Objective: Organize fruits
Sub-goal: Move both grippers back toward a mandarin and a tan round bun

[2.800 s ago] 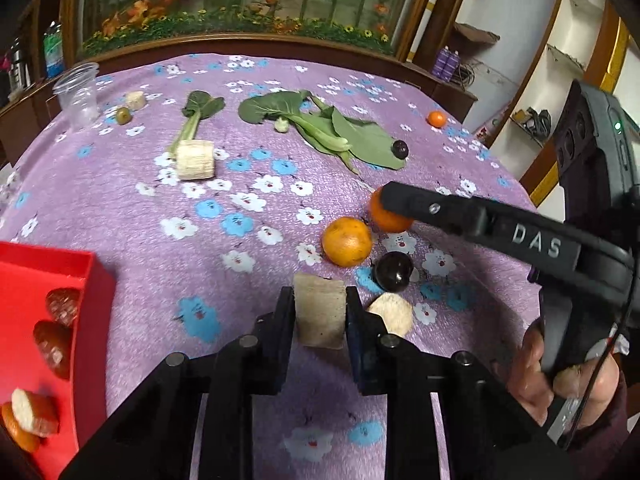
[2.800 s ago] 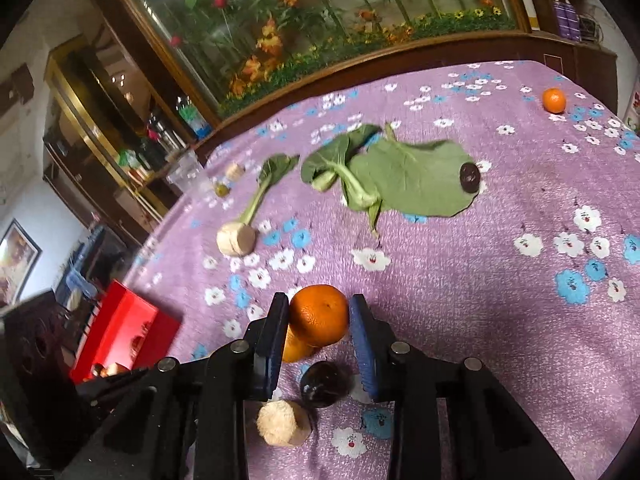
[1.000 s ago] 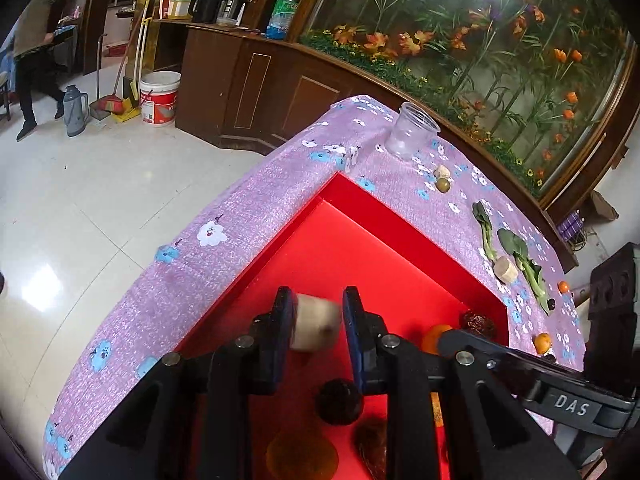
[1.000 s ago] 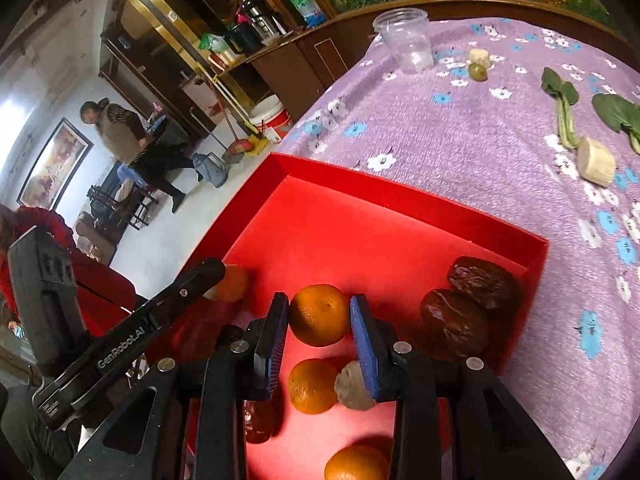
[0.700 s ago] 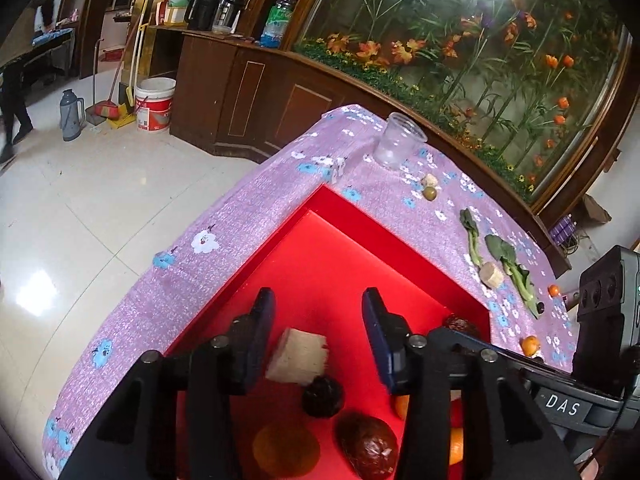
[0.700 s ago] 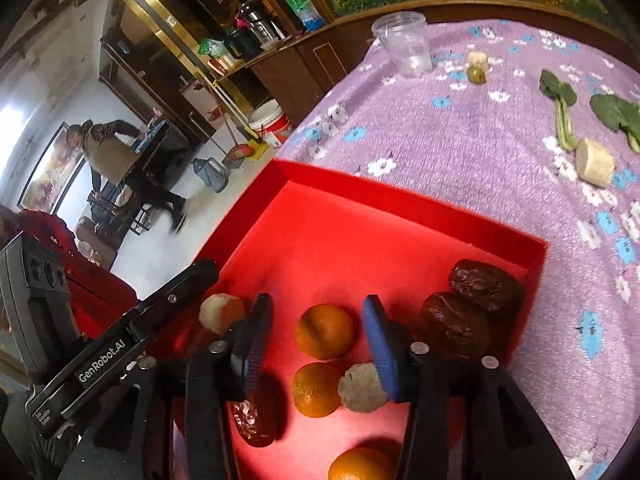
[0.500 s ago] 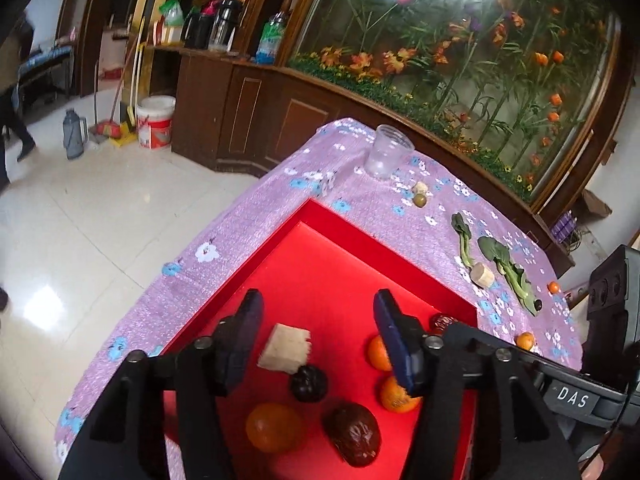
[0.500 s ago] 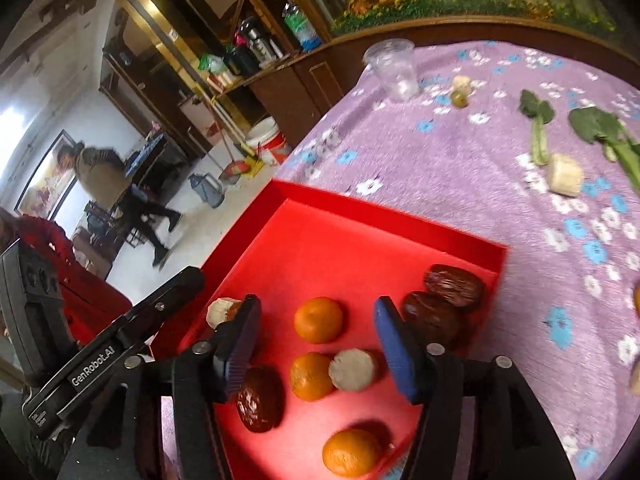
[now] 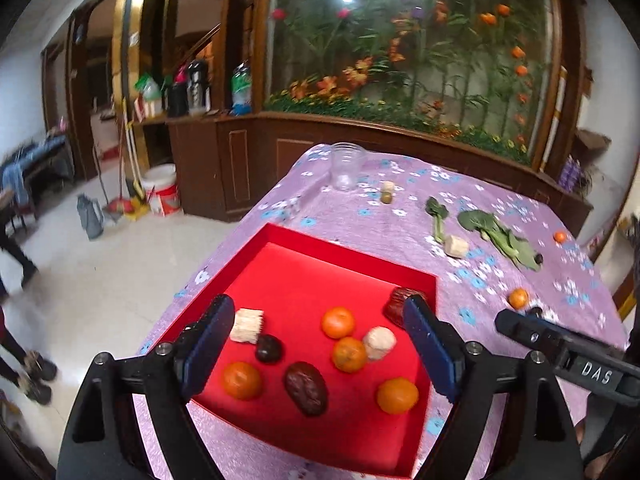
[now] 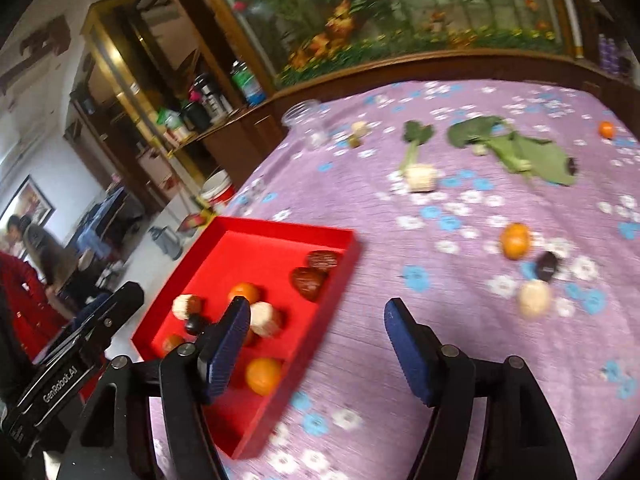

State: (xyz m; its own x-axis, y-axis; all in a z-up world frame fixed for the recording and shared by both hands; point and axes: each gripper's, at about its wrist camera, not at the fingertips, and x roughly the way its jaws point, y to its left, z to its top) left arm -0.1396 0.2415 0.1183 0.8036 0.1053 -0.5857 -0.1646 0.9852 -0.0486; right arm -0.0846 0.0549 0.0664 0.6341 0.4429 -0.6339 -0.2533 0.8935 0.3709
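My left gripper and right gripper are both opening, nothing between the jaws. Lower centre, the red tray holds oranges, dates and pale chunks. Farther right, an orange lies on the purple cloth.

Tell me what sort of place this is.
Probably a room in a home, perhaps a dining or living area: a table under a flowered purple cloth, a wooden counter with bottles, a large window onto a flower garden, and a bucket and broom on the tiled floor.
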